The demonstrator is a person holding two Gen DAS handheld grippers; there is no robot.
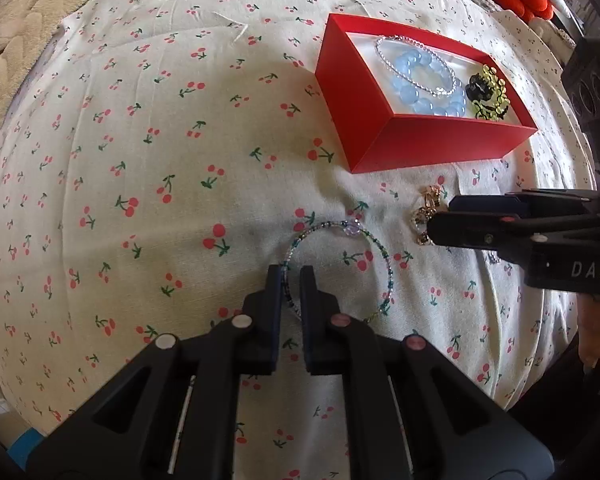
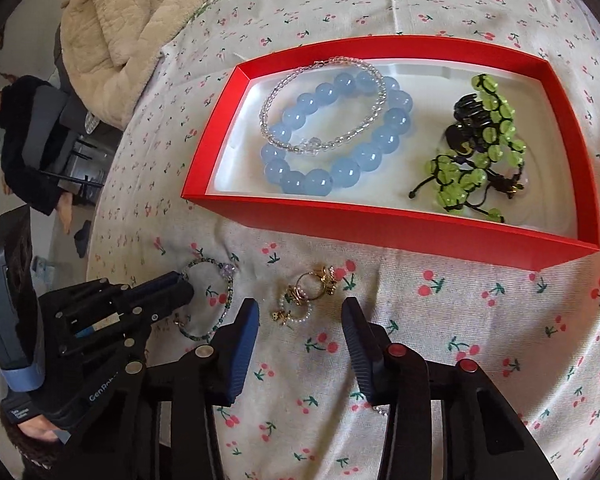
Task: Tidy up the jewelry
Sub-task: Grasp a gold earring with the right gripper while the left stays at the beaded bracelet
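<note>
A thin bracelet of blue-green beads [image 1: 351, 229] lies on the cherry-print cloth [image 1: 160, 160]. My left gripper [image 1: 291, 280] stands over its near-left side, jaws a narrow slit apart, one strand running between the tips with cloth showing beside it. From the right wrist, this gripper [image 2: 186, 286] and the thin bracelet [image 2: 229, 269] sit at the left. My right gripper [image 2: 300, 314] is open, its fingers either side of a small heap of gold and pearl rings [image 2: 310, 286], not touching them. The left wrist view has the right gripper [image 1: 440, 216] at the rings [image 1: 426, 210].
Beyond the rings stands an open red box [image 2: 380, 220] [image 1: 380, 136] holding a blue bead bracelet [image 2: 300, 116], a clear bead bracelet [image 2: 324, 66], a green beaded bracelet [image 2: 476, 172] and a black clip [image 2: 470, 110]. A beige blanket [image 2: 112, 28] and a person in dark clothes [image 2: 24, 140] are at the left.
</note>
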